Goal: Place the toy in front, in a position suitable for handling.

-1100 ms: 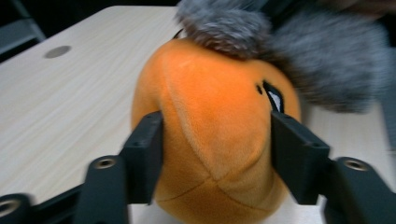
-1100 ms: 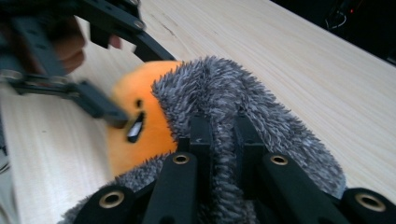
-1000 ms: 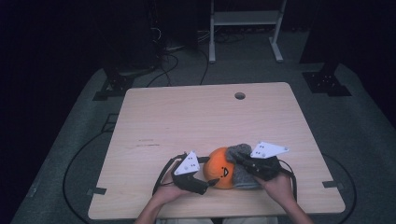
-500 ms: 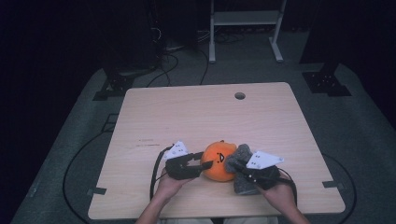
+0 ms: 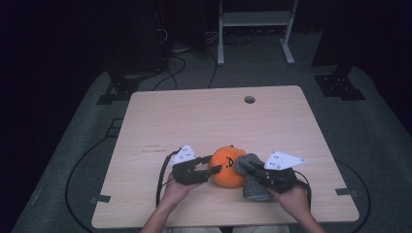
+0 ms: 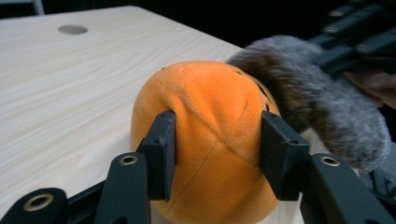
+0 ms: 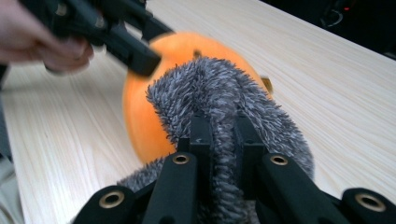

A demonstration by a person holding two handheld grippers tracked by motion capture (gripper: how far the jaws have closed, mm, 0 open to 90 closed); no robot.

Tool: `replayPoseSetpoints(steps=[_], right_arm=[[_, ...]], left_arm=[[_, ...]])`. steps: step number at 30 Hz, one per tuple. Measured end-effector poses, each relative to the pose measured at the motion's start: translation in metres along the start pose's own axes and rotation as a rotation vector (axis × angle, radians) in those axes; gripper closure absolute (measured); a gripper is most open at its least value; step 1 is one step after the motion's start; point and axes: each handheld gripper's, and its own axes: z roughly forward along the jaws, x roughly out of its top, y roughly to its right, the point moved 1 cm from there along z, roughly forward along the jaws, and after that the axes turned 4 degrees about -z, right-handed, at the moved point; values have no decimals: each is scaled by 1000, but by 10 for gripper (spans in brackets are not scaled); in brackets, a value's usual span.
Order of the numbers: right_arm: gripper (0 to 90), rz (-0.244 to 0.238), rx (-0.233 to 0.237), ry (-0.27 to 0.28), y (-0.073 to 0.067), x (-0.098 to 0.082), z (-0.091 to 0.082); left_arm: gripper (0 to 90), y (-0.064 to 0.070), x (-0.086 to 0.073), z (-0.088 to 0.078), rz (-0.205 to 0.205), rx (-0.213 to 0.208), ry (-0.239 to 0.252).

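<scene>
- Since the earlier frame my left gripper (image 5: 212, 170) had swung in and closed on the orange plush pumpkin (image 5: 228, 166).
- Left jaws pressed both flanks of the pumpkin, denting it.
- My right gripper (image 7: 219, 135) pinched a fold of the grey fuzzy cloth (image 5: 253, 177), which touched the pumpkin's right side.
- Pumpkin sat near the table's (image 5: 204, 116) front edge.
- Judgement: both grasps done; covering or wiping the pumpkin remained.

Plush pumpkin (image 7: 149, 116) partly hidden behind grey cloth (image 7: 224, 98); bkgd blurred.
</scene>
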Motion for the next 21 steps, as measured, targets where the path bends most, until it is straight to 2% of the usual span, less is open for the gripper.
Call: replayPoseSetpoints(steps=[1,2,3,5,6,8,10,11,13,14,15,16,18,20,21], right_arm=[[804,3,3,-13,2,-1,5],[804,10,8,-32,4,-4,12],[805,26,14,-40,6,-9,18],[805,91,51,-28,12,-16,23],[805,114,63,-21,13,-17,24],[805,86,45,-27,11,-15,24],[805,72,40,-35,11,-16,21],[804,81,43,-42,13,-16,19],[805,87,-10,-60,18,-13,9],[806,78,-19,-14,16,-10,1],[805,73,-7,33,12,-4,-5],[806,45,-7,47,6,4,-8],[804,-13,-11,34,-3,13,-6],[805,-36,-17,-20,-3,9,5],[805,-27,-4,-28,1,3,9]], left_arm=[[478,2,0,1,1,-4,5],[418,3,0,1,7,10,3],[339,3,-1,2,-4,29,-1],[166,4,-2,8,-37,36,-49],[161,6,-3,11,-26,54,-65],[289,10,-3,12,27,90,-49],[412,11,-2,9,48,89,-33],[441,13,-2,9,56,89,-31],[449,15,-1,7,87,83,-32],[449,17,0,7,124,86,-40],[451,19,0,8,153,86,-38],[452,21,0,9,175,77,-38],[459,27,0,11,242,75,-44],[458,30,-1,11,280,78,-64],[457,30,-3,12,290,80,-74]])
